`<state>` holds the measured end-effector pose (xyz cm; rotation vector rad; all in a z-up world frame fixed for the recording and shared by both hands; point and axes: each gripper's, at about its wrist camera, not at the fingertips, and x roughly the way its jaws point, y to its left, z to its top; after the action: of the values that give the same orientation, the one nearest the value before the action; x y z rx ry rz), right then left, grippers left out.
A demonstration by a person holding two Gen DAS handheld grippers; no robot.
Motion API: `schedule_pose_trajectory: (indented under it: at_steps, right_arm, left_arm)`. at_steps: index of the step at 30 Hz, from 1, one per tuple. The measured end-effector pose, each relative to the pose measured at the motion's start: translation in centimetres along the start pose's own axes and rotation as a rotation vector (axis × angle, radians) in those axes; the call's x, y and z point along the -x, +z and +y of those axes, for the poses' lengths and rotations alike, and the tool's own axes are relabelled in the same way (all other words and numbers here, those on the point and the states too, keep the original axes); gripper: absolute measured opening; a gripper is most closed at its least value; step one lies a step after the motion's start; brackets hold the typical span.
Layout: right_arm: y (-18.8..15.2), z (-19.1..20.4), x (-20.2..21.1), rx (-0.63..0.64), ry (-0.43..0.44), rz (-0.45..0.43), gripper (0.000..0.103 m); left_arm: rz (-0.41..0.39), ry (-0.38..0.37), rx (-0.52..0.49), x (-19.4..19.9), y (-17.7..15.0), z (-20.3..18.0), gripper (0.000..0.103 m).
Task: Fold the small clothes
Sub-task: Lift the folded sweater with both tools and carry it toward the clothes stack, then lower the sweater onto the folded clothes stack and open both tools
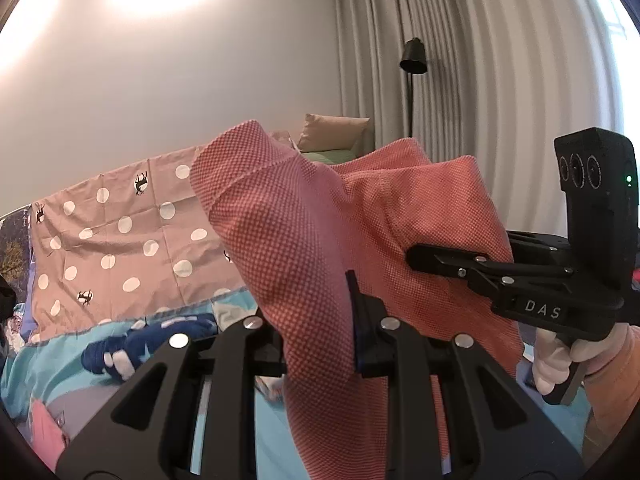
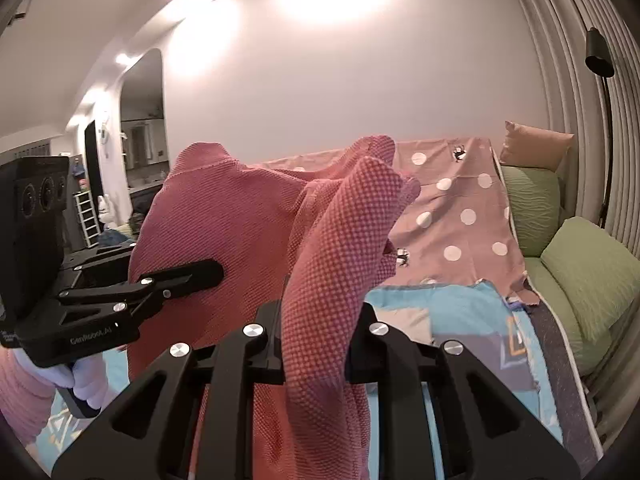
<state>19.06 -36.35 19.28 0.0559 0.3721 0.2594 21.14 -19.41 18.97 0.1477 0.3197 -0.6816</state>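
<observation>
Left claw (image 1: 320, 344), bottom centre, clamps pink cloth (image 1: 304, 240); right claw (image 2: 316, 344) likewise; gloved hands (image 1: 554, 360) grip handles.

Both cams sit right behind their own fingers, tilted slightly down, super close to the pink garment (image 1: 304, 240). Each faces the far wall across the polka-dot sheet (image 2: 452, 208); both catch the floor lamp (image 1: 414, 56).

Both black grippers, the left gripper (image 1: 320, 300) and the right gripper (image 2: 316, 312), carry silver screws, with white gloves (image 1: 554, 360) and pink sleeves (image 2: 20, 396) at four and eight o'clock.
</observation>
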Motion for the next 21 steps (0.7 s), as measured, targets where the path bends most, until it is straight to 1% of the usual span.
schedule_pose_trajectory:
  at_steps: [3,7,12,15,17,18,19,20,21]
  right_arm:
    - [1.7,-1.6,-3.0,0.006,-0.03,0.001,0.019]
    - [2.7,-3.9,-7.3,-0.005,-0.06,0.023,0.019]
    - [2.2,-5.9,-13.7,-0.007,-0.088,0.08,0.019]
    - [1.0,-7.0,-18.2,-0.02,-0.098,0.122,0.019]
    - [-0.1,-7.3,-20.6,-0.042,-0.111,0.152,0.019]
    - [-1.2,-8.0,-22.8,-0.071,-0.126,0.196,0.022]
    - [-2.2,-8.6,-24.5,-0.084,-0.16,0.237,0.029]
    - [-3.4,-9.0,-25.8,-0.084,-0.231,0.268,0.04]
    - [-4.9,-9.6,-26.9,-0.083,-0.309,0.283,0.04]
  left_arm:
    - [0.007,0.019,0.001,-3.4,1.8,1.7,0.022]
    - [0.04,0.067,-0.011,-8.2,3.2,3.9,0.023]
    - [0.091,0.114,-0.023,-14.2,2.8,6.3,0.023]
    - [0.131,0.132,0.006,-18.1,1.7,8.3,0.023]
    - [0.159,0.147,0.029,-21.0,0.1,9.9,0.024]
    - [0.174,0.154,0.038,-22.5,-0.7,10.6,0.025]
    - [0.205,0.167,0.048,-24.5,-2.1,11.6,0.028]
    - [0.243,0.192,0.06,-26.3,-3.6,12.6,0.03]
    - [0.292,0.221,0.073,-28.1,-5.3,13.3,0.034]
